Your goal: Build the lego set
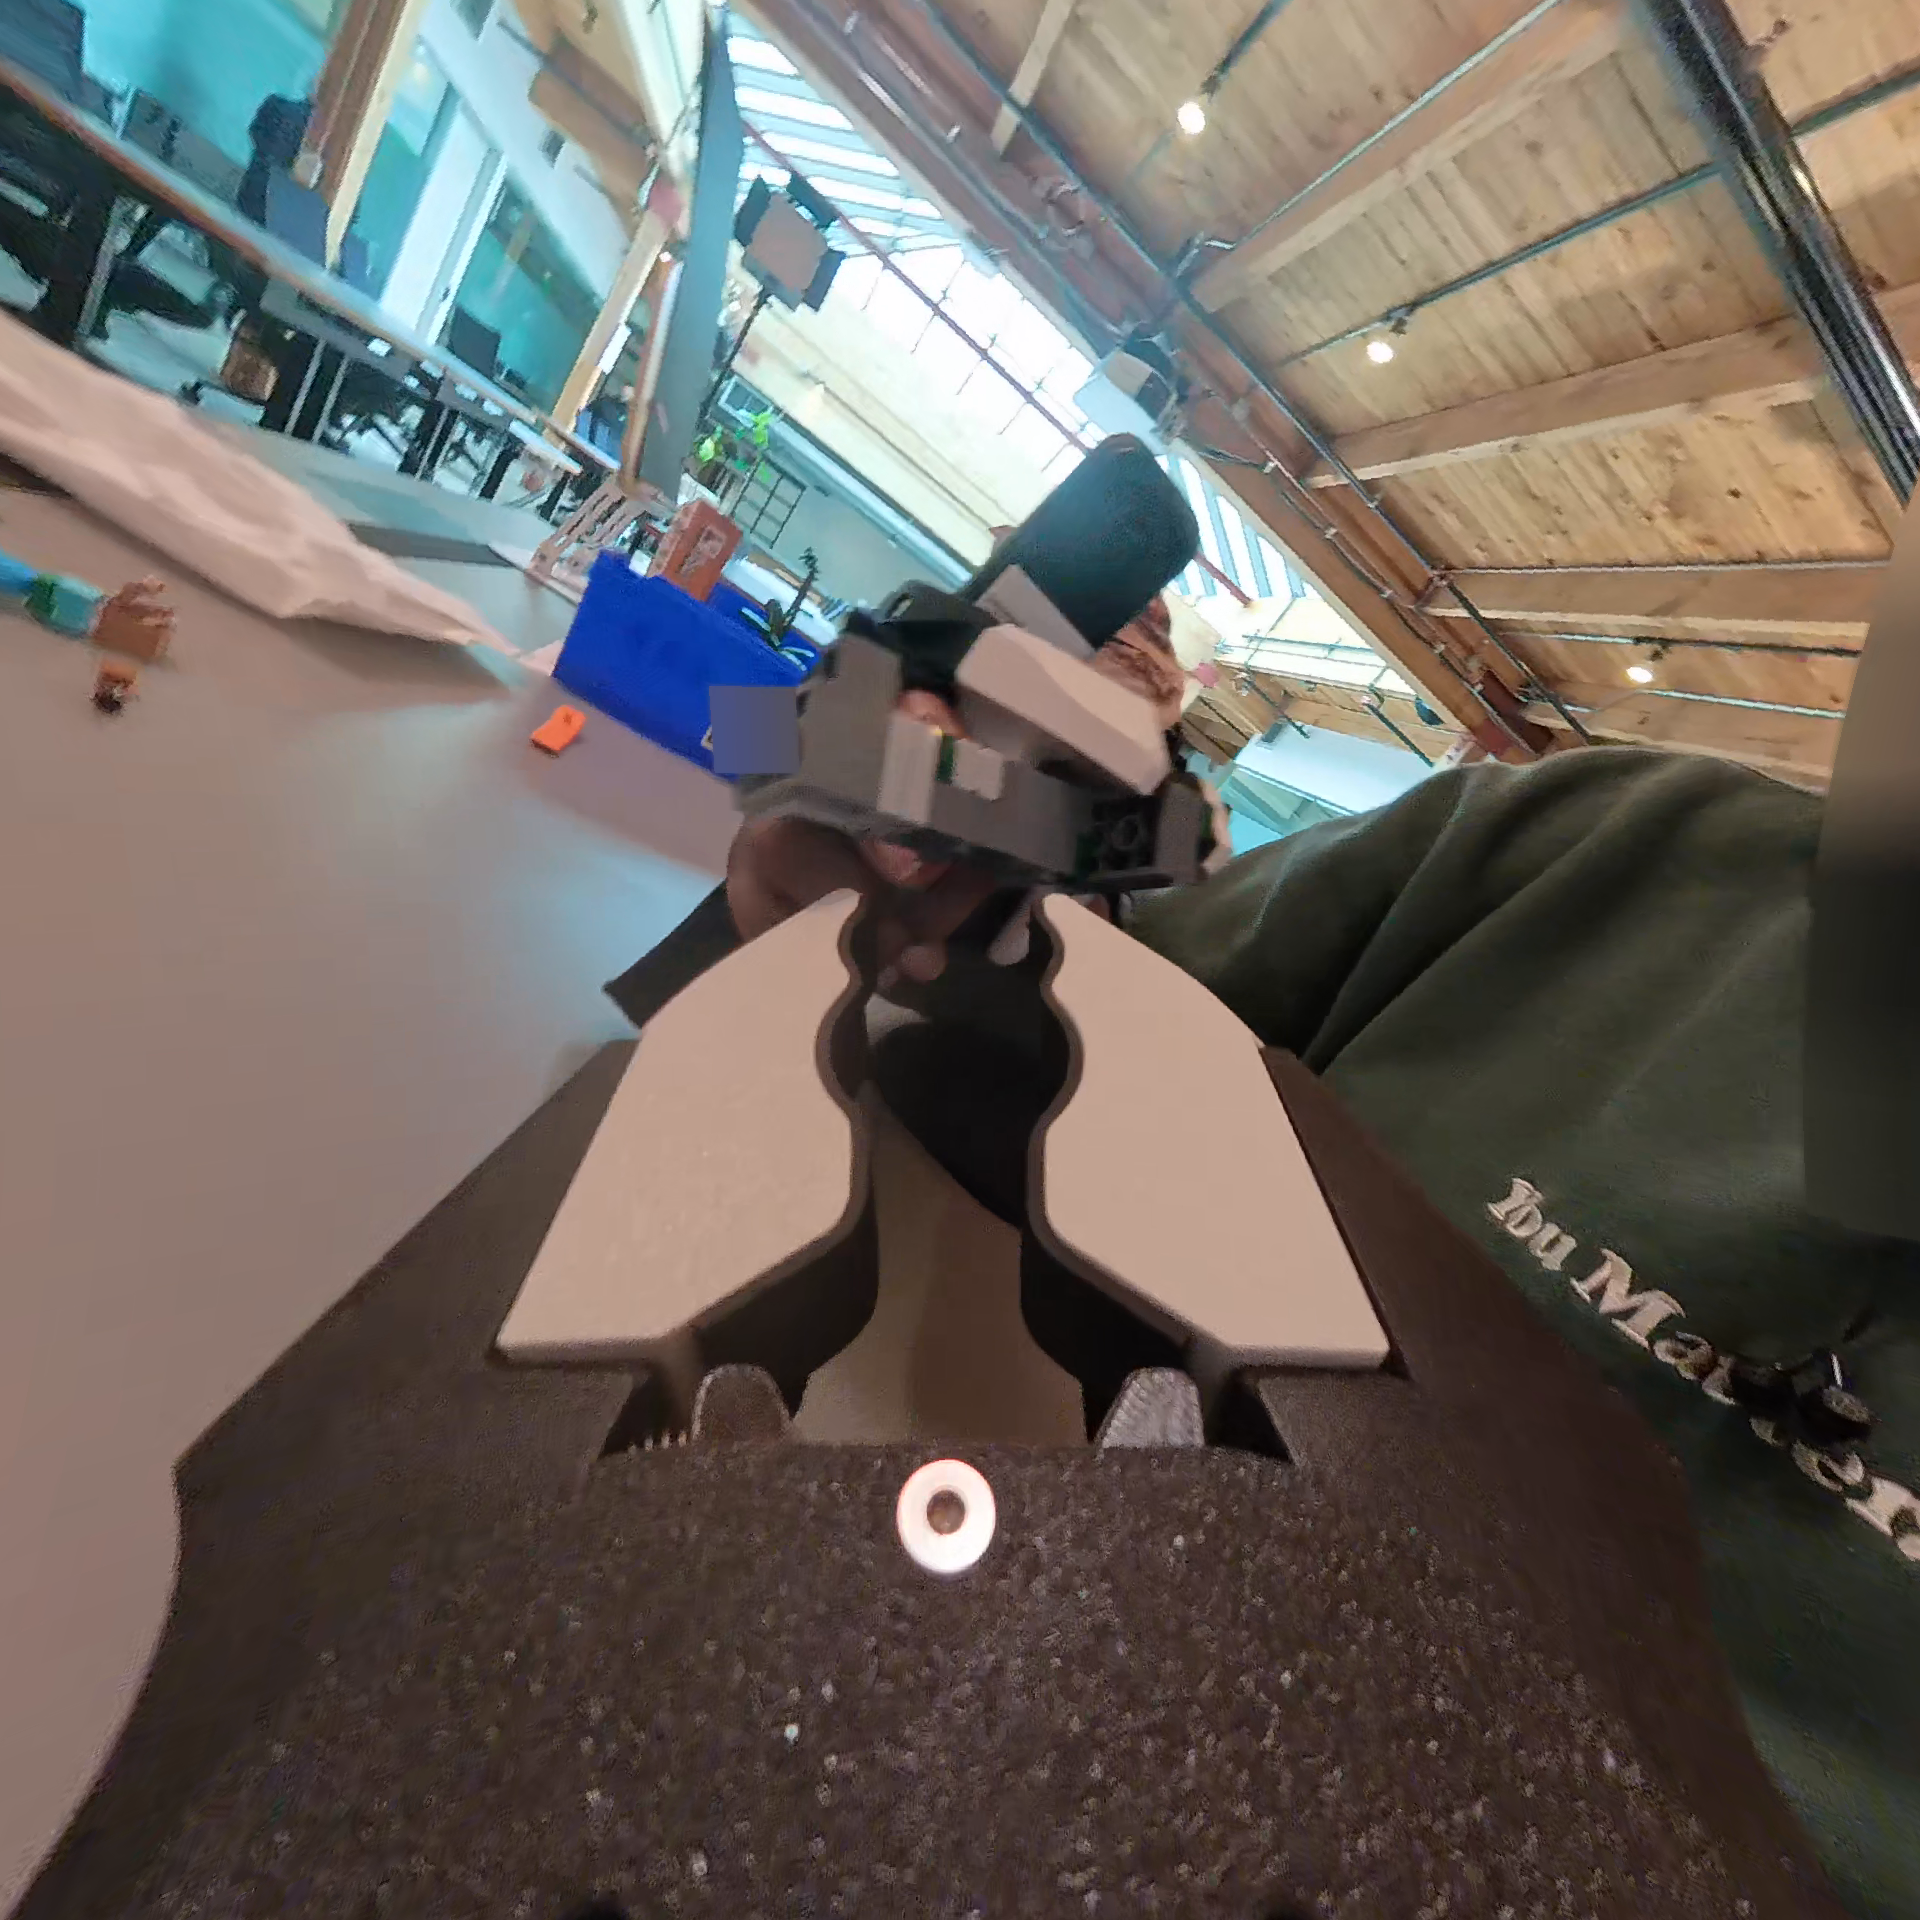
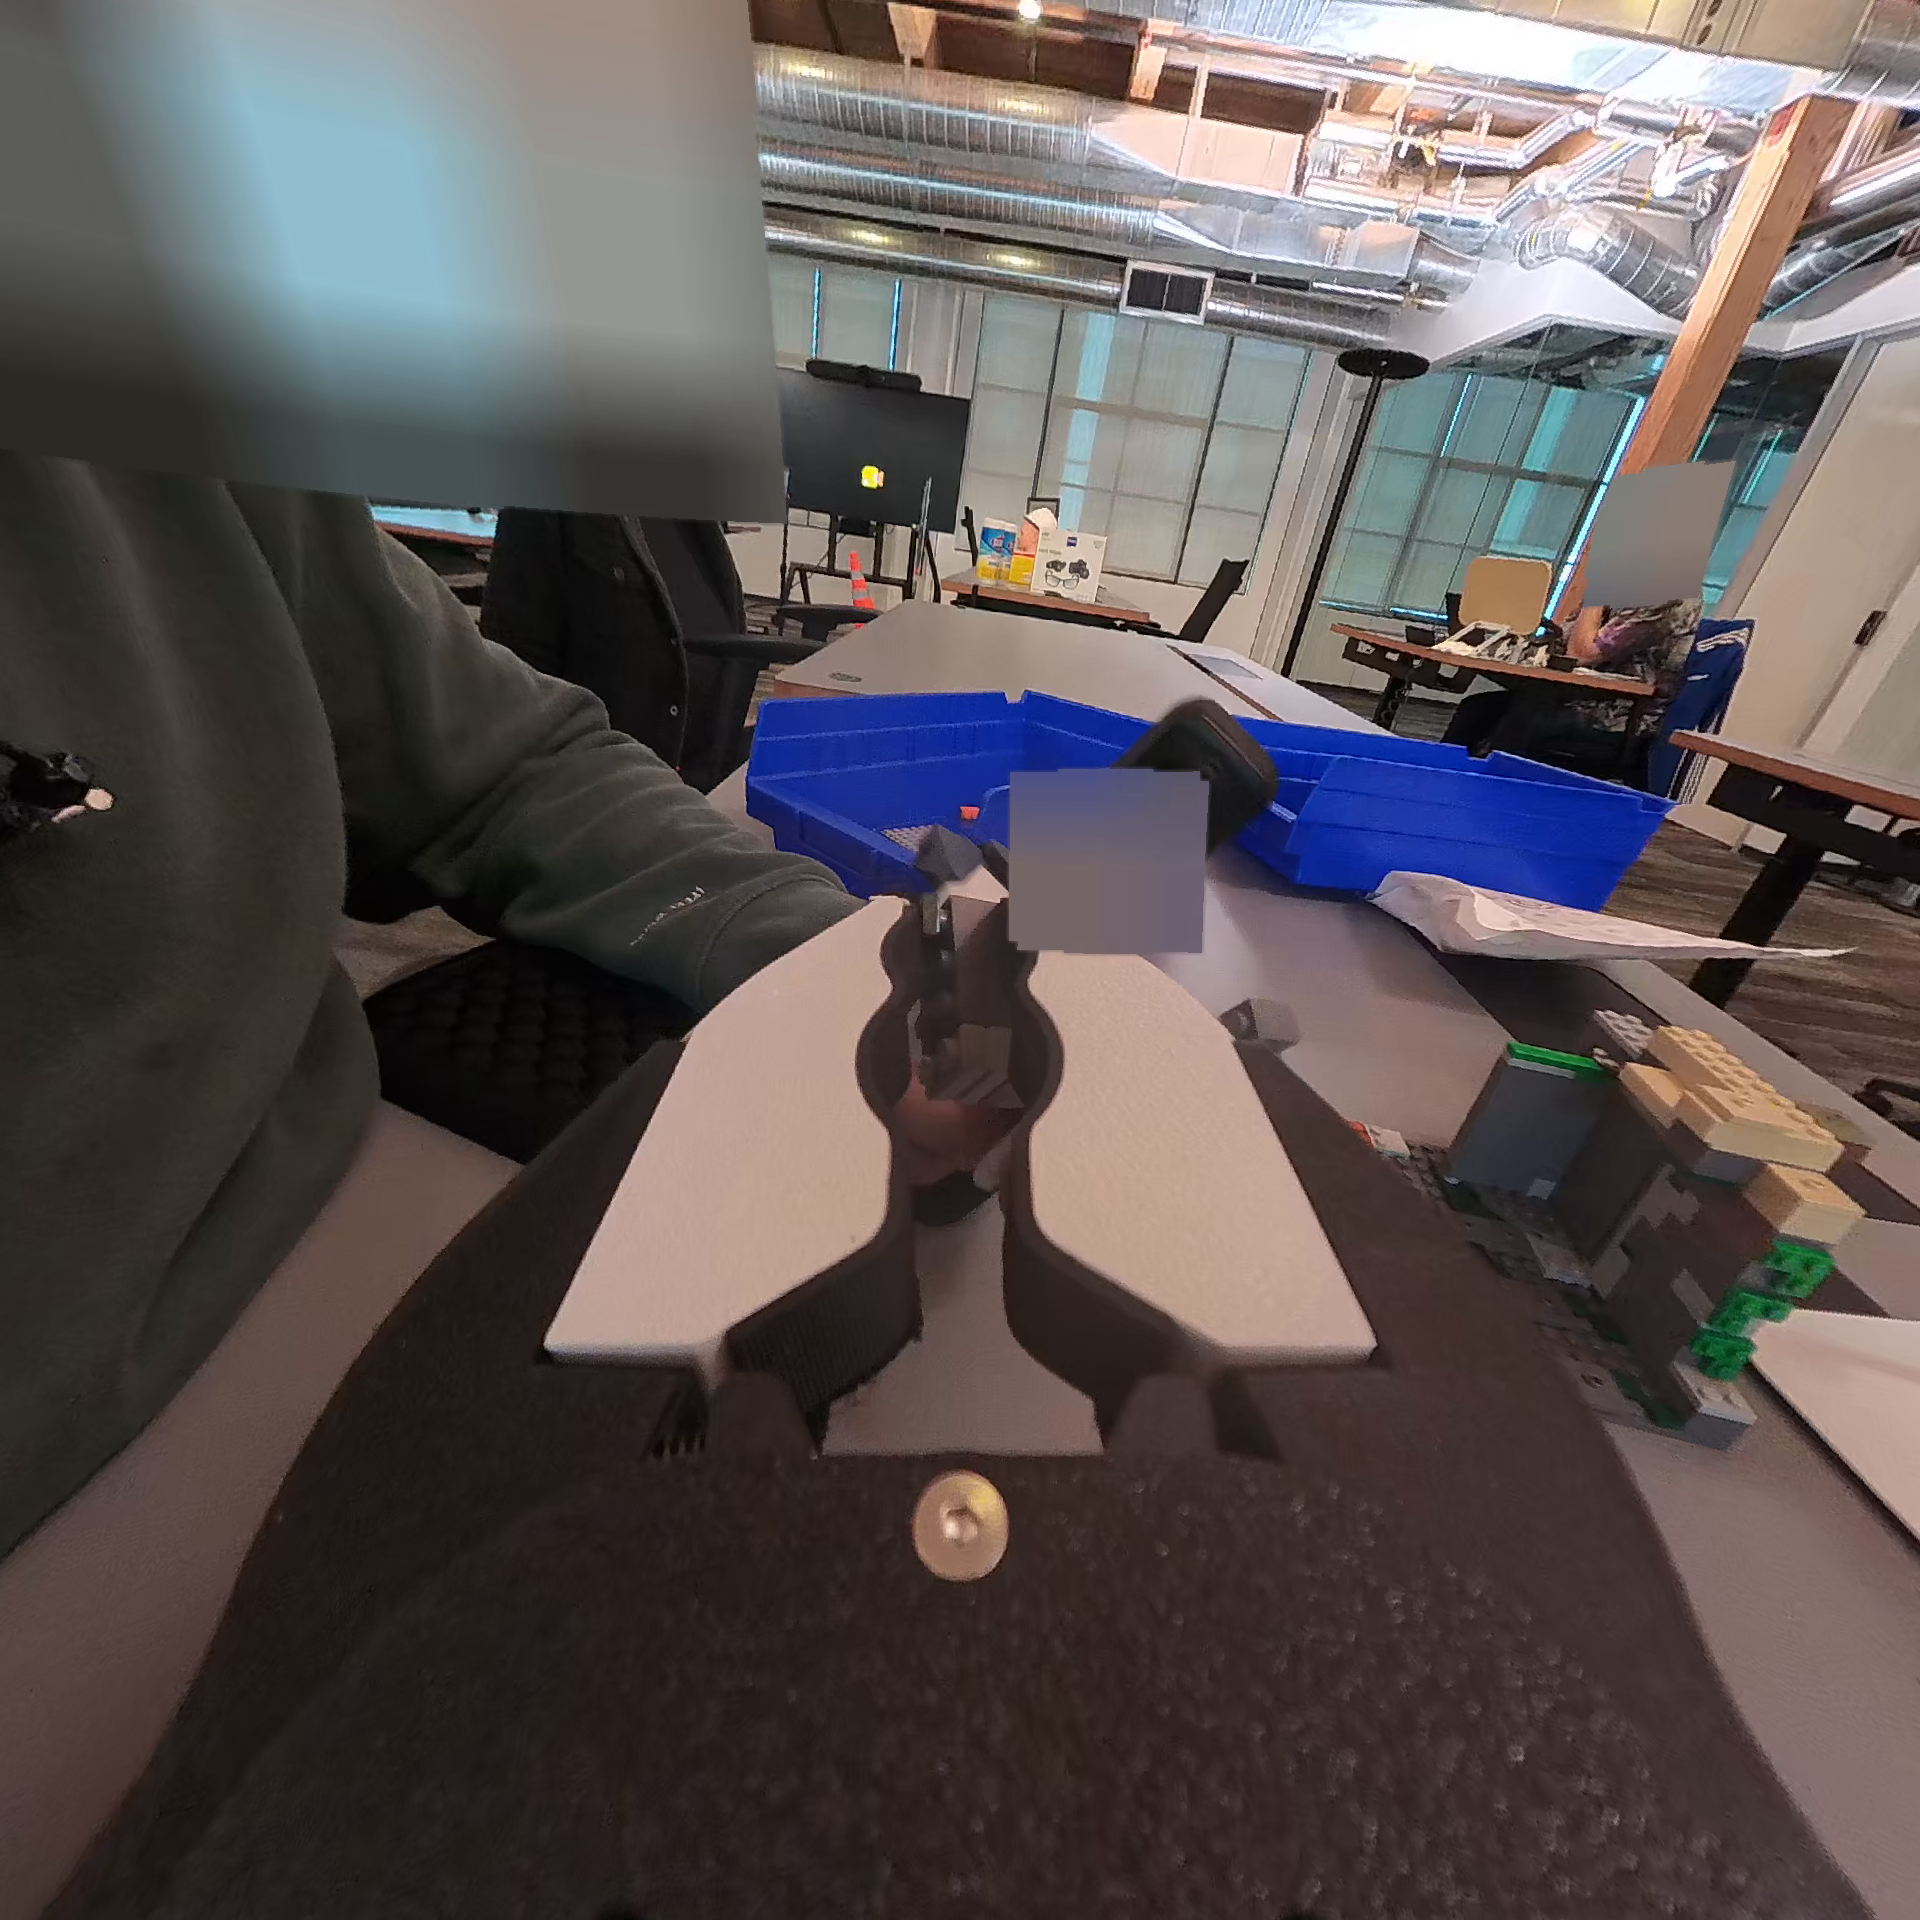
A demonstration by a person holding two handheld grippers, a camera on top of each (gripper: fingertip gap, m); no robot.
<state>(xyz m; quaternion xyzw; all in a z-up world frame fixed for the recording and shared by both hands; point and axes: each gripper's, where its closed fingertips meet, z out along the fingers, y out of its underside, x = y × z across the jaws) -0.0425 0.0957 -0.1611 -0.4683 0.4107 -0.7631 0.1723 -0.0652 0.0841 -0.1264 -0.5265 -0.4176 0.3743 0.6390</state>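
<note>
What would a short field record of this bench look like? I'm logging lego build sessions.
surface: grey tabletop
build: partly built grey, tan and green lego model, right of the right hand-held gripper
bin: blue plastic bin, farther back
left hand-held gripper: fingers apart
right grip: unclear; something dark shows between its fingers

We see a blue bin (image 2: 1455, 821) on the grey bench (image 2: 1039, 655), crumpled white paper (image 2: 1538, 925) beside it, and a dark monitor (image 2: 873, 447) behind.
</note>
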